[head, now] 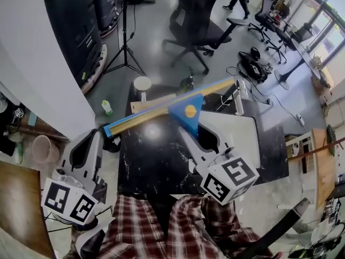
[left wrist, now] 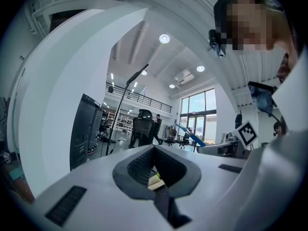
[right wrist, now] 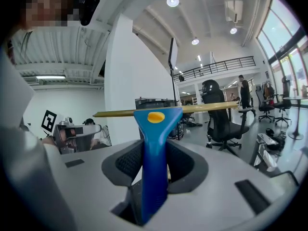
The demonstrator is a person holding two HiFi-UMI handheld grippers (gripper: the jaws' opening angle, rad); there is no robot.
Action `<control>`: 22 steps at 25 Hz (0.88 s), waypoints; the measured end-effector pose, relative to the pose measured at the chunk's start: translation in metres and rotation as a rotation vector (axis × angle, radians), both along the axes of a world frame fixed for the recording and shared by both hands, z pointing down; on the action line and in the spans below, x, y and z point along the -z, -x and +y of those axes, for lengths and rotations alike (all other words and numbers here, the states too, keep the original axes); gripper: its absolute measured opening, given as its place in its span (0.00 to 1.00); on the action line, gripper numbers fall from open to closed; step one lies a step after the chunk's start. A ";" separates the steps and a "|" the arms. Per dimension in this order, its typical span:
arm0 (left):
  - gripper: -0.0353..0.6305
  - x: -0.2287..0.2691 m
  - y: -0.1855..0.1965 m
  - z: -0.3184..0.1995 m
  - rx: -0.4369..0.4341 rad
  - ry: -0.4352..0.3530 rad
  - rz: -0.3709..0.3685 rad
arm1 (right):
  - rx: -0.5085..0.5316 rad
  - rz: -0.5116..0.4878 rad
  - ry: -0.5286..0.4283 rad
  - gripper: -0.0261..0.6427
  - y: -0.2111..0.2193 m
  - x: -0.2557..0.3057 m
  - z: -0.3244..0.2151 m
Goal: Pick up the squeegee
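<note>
Right tongs [head: 198,136]: closed on the squeegee [head: 186,114]. In the right gripper view the blue handle is being clamped between both pads [right wrist: 126,163] and is standing up out of the right tongs [right wrist: 155,146], with its yellow oval spot facing the camera.

Squeegee position: it is being held up off the black marble worktop [head: 145,166], over the far half of it. In the head view the long blade, yellow with a blue strip, is running diagonally from lower left to upper right. In the right gripper view the squeegee [right wrist: 156,117] is being seen with its blade crosswise at the top of the handle.

Left tongs [head: 101,138]: being held beside the worktop's left edge, well apart from the squeegee. In the left gripper view the tips of the left tongs [left wrist: 154,150] are appearing to meet, with nothing being gripped between them.

Surroundings: a black office chair [head: 194,15] and a tripod [head: 125,47] are standing on the floor beyond the worktop.
</note>
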State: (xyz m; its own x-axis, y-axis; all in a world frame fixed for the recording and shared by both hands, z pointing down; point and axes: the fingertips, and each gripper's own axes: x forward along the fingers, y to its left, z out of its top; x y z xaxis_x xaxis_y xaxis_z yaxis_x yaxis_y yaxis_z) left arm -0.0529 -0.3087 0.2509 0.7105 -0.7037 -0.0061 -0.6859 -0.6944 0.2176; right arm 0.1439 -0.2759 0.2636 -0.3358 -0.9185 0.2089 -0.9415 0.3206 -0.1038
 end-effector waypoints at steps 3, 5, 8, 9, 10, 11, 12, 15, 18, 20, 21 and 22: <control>0.07 -0.003 0.000 0.001 0.000 0.006 -0.001 | 0.003 -0.006 0.002 0.25 0.001 -0.002 0.001; 0.07 -0.005 -0.001 0.002 0.001 0.009 -0.001 | 0.006 -0.009 0.005 0.25 0.002 -0.004 0.002; 0.07 -0.005 -0.003 0.003 0.001 0.012 -0.001 | 0.008 -0.011 0.010 0.25 0.002 -0.006 0.004; 0.07 -0.004 -0.003 0.003 0.000 0.012 -0.001 | 0.008 -0.012 0.011 0.25 0.001 -0.006 0.004; 0.07 -0.004 -0.004 0.003 -0.001 0.012 0.000 | 0.008 -0.013 0.012 0.25 0.001 -0.006 0.004; 0.07 -0.004 -0.005 0.003 -0.002 0.012 0.000 | 0.008 -0.014 0.013 0.25 0.000 -0.007 0.004; 0.07 -0.004 -0.006 0.004 -0.003 0.013 0.000 | 0.009 -0.015 0.015 0.25 0.000 -0.007 0.005; 0.07 -0.006 -0.010 0.004 -0.007 0.018 0.002 | 0.012 -0.020 0.017 0.25 -0.001 -0.008 0.006; 0.07 -0.006 -0.012 0.004 -0.008 0.019 0.003 | 0.019 -0.021 0.022 0.25 -0.001 -0.008 0.006; 0.07 -0.007 -0.013 0.004 -0.011 0.020 0.003 | 0.021 -0.021 0.024 0.25 0.000 -0.009 0.006; 0.07 -0.007 -0.013 0.004 -0.012 0.021 0.003 | 0.022 -0.021 0.025 0.25 0.000 -0.009 0.007; 0.07 -0.008 -0.013 0.004 -0.013 0.023 0.003 | 0.023 -0.022 0.026 0.25 0.000 -0.010 0.007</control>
